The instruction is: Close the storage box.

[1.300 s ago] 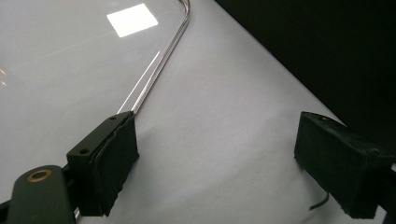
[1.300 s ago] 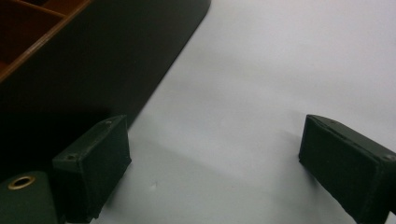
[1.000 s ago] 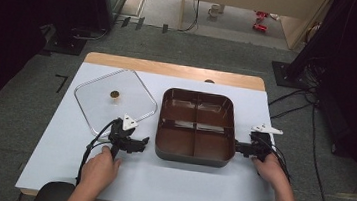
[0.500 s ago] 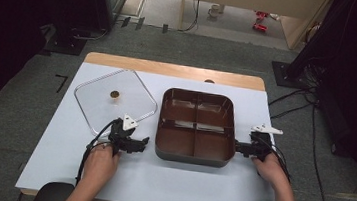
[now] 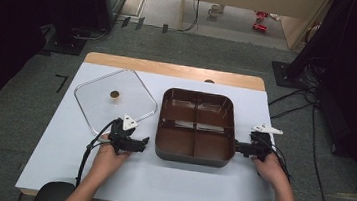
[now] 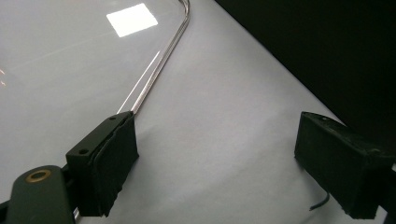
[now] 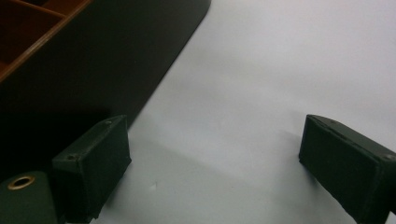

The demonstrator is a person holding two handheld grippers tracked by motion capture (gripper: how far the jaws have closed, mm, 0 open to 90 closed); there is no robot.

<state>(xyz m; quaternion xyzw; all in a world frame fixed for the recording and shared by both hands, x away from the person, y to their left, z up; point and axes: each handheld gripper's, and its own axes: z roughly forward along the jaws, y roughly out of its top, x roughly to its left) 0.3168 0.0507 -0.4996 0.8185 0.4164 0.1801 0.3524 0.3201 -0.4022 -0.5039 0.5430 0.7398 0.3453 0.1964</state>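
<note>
From the high view, the left hand-held gripper (image 5: pixel 143 142) sits just left of the brown divided tray (image 5: pixel 197 126), and the right hand-held gripper (image 5: pixel 238 147) meets the tray's right wall, perhaps touching it. Both forearms reach in from the near edge of the white surface (image 5: pixel 168 180). The clear lid (image 5: pixel 115 100) lies left of the tray.

In the left gripper view, the left hand-held gripper (image 6: pixel 212 163) gapes wide, holding nothing; one jaw rests at the lid's rim.

In the right gripper view, the right hand-held gripper (image 7: pixel 215 165) is wide apart and empty, one jaw beside the tray's dark wall.
</note>
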